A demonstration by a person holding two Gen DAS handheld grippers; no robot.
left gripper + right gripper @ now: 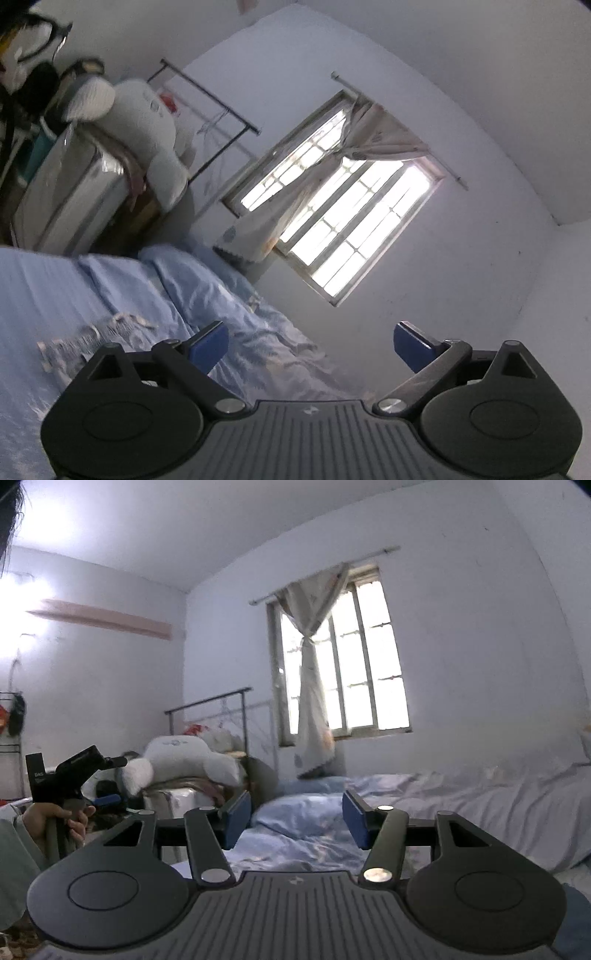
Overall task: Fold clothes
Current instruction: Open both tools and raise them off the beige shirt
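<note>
The left gripper (310, 345) was spread wide and empty, aimed at the window (332, 206). A patterned garment (85, 339), probably the clothing to fold, lay crumpled on the bed (33, 280) lower left. The right gripper (295, 819) stood half-open, empty. Reaching blind risked pinching the blue sheet instead.

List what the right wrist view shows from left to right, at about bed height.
Hand gripping the other black handheld gripper → big white plush toy on a pile → black metal bed frame rail → tied pale curtain at the window → rumpled light-blue bedding.
</note>
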